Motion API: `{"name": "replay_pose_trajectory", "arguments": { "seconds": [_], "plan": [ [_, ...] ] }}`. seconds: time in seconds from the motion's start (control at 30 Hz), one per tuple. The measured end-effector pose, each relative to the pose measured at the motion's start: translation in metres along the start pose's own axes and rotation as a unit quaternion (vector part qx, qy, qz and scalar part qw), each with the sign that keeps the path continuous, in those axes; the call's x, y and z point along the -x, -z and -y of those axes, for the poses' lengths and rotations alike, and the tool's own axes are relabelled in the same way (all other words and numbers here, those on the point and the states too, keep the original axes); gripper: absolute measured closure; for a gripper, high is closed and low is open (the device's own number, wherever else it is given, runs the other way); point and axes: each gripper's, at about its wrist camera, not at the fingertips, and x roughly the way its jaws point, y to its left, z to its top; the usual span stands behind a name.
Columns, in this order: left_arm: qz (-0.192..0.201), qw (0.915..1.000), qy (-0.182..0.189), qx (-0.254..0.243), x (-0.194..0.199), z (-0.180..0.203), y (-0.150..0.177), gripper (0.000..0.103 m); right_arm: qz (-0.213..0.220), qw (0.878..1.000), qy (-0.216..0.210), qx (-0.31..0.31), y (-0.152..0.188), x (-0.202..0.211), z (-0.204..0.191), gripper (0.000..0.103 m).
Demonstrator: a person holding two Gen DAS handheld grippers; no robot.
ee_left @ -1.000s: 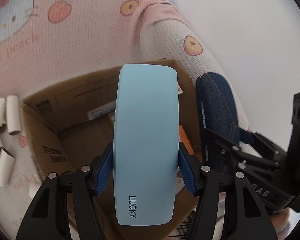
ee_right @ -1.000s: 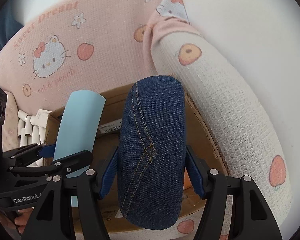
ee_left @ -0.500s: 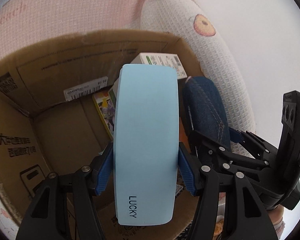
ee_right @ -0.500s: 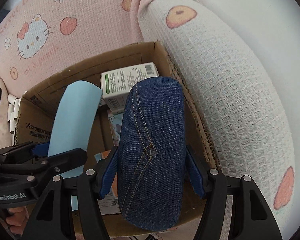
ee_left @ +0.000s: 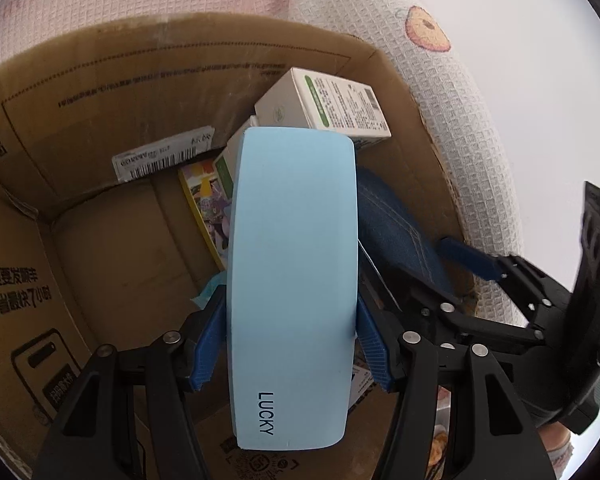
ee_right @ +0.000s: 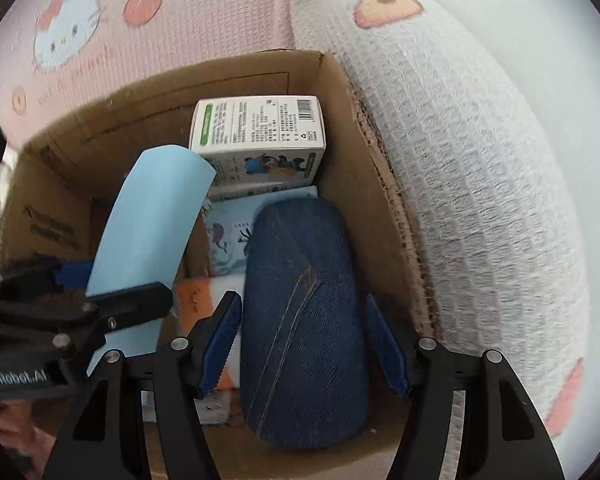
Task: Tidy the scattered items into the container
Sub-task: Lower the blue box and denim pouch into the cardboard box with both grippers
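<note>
My left gripper (ee_left: 290, 344) is shut on a light blue case marked LUCKY (ee_left: 294, 280), held inside the open cardboard box (ee_left: 100, 92). My right gripper (ee_right: 306, 340) has its jaws spread a little wider than the denim-covered case (ee_right: 306, 320), which lies between them in the box's right side; a gap shows on both sides. The blue case (ee_right: 152, 232) and left gripper (ee_right: 80, 312) show in the right wrist view, the denim case (ee_left: 396, 232) in the left wrist view.
In the box lie a white and green carton (ee_right: 260, 136), a whale-print item (ee_right: 228, 240), an orange and white item (ee_right: 196, 300) and a colourful booklet (ee_left: 208, 208). A pink cartoon-print blanket (ee_right: 140, 12) and a white waffle bolster (ee_right: 480, 200) flank the box.
Both grippers have moved forward and down into the box. The right jaws have opened off the denim case, which now rests in the box. The left still grips the blue case.
</note>
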Motion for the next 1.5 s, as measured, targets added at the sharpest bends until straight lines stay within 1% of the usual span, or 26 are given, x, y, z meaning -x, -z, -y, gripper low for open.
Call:
{"name": "replay_pose_trajectory", "arguments": {
  "seconds": [0.1, 0.23, 0.27, 0.3, 0.37, 0.47, 0.5, 0.53, 0.57, 0.63, 0.67, 0.7, 0.73, 0.77, 0.83, 0.87, 0.93, 1.03, 1.13, 1.27, 1.37, 1.5],
  "plan": [
    [-0.003, 1.0000, 0.004, -0.005, 0.000, 0.002, 0.003, 0.039, -0.006, 0.999, 0.046, 0.002, 0.003, 0.011, -0.003, 0.041],
    [-0.006, 0.9999, 0.007, -0.006, 0.003, 0.003, 0.008, 0.039, -0.007, 0.998, 0.064, -0.004, 0.011, 0.023, -0.005, 0.041],
    [-0.005, 1.0000, 0.005, -0.003, 0.004, 0.003, 0.010, 0.039, -0.008, 0.998, 0.060, -0.006, 0.013, 0.024, -0.005, 0.044],
    [-0.003, 1.0000, 0.004, 0.003, 0.006, 0.001, 0.010, 0.039, -0.008, 0.998, 0.055, -0.013, 0.014, 0.024, -0.004, 0.055],
    [-0.002, 0.9999, 0.009, 0.015, 0.009, -0.003, 0.011, 0.039, -0.013, 0.999, 0.030, -0.035, 0.018, 0.023, -0.001, 0.068],
    [-0.003, 0.9996, 0.017, 0.024, 0.008, -0.004, 0.008, 0.039, -0.017, 0.996, -0.036, -0.083, 0.021, 0.016, 0.006, 0.070],
    [-0.004, 0.9995, 0.017, 0.027, 0.006, -0.003, 0.006, 0.039, -0.019, 0.994, -0.053, -0.093, 0.022, 0.012, 0.007, 0.071],
    [-0.005, 0.9994, 0.017, 0.031, 0.005, -0.003, 0.003, 0.039, -0.022, 0.993, -0.058, -0.096, 0.022, 0.008, 0.007, 0.071],
    [-0.004, 0.9993, 0.017, 0.034, 0.004, -0.005, -0.001, 0.039, -0.021, 0.994, -0.054, -0.093, 0.023, 0.005, 0.006, 0.071],
    [-0.005, 0.9988, 0.013, 0.047, -0.001, -0.006, -0.005, 0.039, -0.018, 0.996, -0.038, -0.081, 0.022, 0.001, 0.005, 0.071],
    [-0.007, 0.9984, 0.014, 0.054, -0.002, -0.008, -0.006, 0.039, -0.017, 0.997, -0.025, -0.076, 0.022, 0.000, 0.005, 0.071],
    [-0.011, 0.9979, 0.019, 0.061, -0.004, -0.010, -0.006, 0.039, -0.018, 0.997, 0.002, -0.070, 0.022, -0.003, 0.006, 0.071],
    [-0.016, 0.9974, 0.025, 0.066, -0.006, -0.011, -0.006, 0.039, -0.021, 0.997, 0.009, -0.069, 0.022, -0.006, 0.007, 0.071],
    [-0.021, 0.9970, 0.030, 0.068, -0.008, -0.011, -0.004, 0.039, -0.024, 0.997, 0.008, -0.074, 0.023, -0.008, 0.010, 0.071],
    [-0.029, 0.9964, 0.036, 0.071, -0.012, -0.009, -0.002, 0.039, -0.027, 0.994, -0.015, -0.104, 0.025, -0.011, 0.019, 0.071],
    [-0.030, 0.9963, 0.034, 0.073, -0.013, -0.007, -0.002, 0.039, -0.026, 0.994, -0.019, -0.109, 0.027, -0.011, 0.022, 0.071],
    [-0.031, 0.9965, 0.028, 0.072, -0.014, -0.004, -0.002, 0.039, -0.027, 0.993, -0.021, -0.109, 0.030, -0.010, 0.024, 0.071],
    [-0.029, 0.9961, 0.024, 0.079, -0.013, 0.000, -0.004, 0.039, -0.028, 0.993, -0.011, -0.112, 0.036, -0.005, 0.027, 0.071],
    [-0.030, 0.9947, 0.021, 0.096, -0.015, 0.003, -0.007, 0.039, -0.018, 0.992, -0.029, -0.118, 0.043, 0.008, 0.027, 0.071],
    [-0.037, 0.9897, 0.019, 0.137, -0.019, 0.002, -0.006, 0.039, 0.005, 0.993, -0.024, -0.115, 0.041, 0.030, 0.015, 0.071],
    [-0.035, 0.9860, 0.027, 0.161, -0.019, 0.001, -0.006, 0.039, 0.015, 0.992, -0.047, -0.117, 0.041, 0.040, 0.011, 0.070],
    [-0.034, 0.9821, 0.055, 0.177, -0.019, 0.002, -0.009, 0.039, 0.019, 0.990, -0.070, -0.122, 0.045, 0.042, 0.006, 0.070]
  ]
}}
